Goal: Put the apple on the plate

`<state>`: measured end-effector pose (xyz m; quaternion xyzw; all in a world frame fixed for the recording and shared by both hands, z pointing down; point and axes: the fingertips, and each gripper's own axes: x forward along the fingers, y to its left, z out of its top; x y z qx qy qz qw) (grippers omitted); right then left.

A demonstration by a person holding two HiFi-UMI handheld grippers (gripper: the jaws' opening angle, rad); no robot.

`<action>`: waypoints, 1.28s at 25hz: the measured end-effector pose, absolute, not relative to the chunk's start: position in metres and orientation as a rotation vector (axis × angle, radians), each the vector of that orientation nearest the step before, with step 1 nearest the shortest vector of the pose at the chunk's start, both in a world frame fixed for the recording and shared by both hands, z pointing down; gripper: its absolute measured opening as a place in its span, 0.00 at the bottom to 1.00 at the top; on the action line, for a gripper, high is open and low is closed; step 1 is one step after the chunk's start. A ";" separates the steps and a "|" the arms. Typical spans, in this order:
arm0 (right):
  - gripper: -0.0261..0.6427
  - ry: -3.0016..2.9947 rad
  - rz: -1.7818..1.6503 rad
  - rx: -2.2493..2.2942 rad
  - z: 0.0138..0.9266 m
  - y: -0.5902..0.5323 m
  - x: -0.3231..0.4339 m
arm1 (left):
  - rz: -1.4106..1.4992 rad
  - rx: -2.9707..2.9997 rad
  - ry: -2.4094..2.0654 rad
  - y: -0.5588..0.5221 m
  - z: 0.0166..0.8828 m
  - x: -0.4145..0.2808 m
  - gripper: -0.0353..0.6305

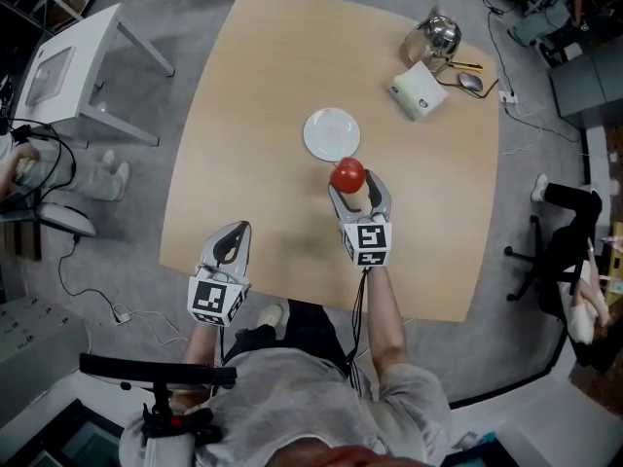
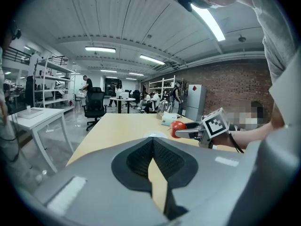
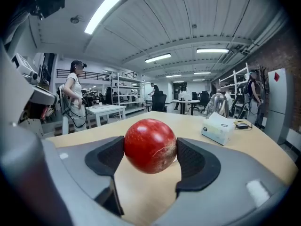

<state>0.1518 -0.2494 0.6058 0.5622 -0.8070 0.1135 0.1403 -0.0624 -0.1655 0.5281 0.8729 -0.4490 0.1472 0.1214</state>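
Observation:
A red apple (image 1: 348, 174) (image 3: 150, 145) sits clamped between the two dark pads of my right gripper (image 1: 352, 181) (image 3: 151, 154), lifted off the wooden table (image 1: 263, 95). The empty white plate (image 1: 331, 133) lies just beyond the apple toward the table's middle. In the left gripper view the apple (image 2: 178, 126) and the right gripper show ahead to the right, with the plate (image 2: 155, 136) low behind my own jaws. My left gripper (image 1: 231, 241) (image 2: 152, 160) hangs near the table's front-left edge, its pads touching with nothing between them.
A white tissue box (image 1: 419, 90) (image 3: 218, 128), a shiny metal kettle (image 1: 440, 35) (image 3: 217, 106) and a mouse (image 1: 470, 82) stand at the table's far right corner. A white side table (image 1: 73, 76) is at left, office chairs (image 1: 560, 251) at right.

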 end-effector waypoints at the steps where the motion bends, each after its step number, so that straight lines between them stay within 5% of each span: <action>1: 0.57 -2.334 0.329 1.619 0.608 -0.254 0.152 | 0.430 2.546 -1.315 -0.166 0.529 -0.062 0.08; 32: 0.58 -2.313 0.453 1.505 0.679 -0.355 0.139 | 0.474 2.391 -1.426 -0.186 0.550 -0.080 0.08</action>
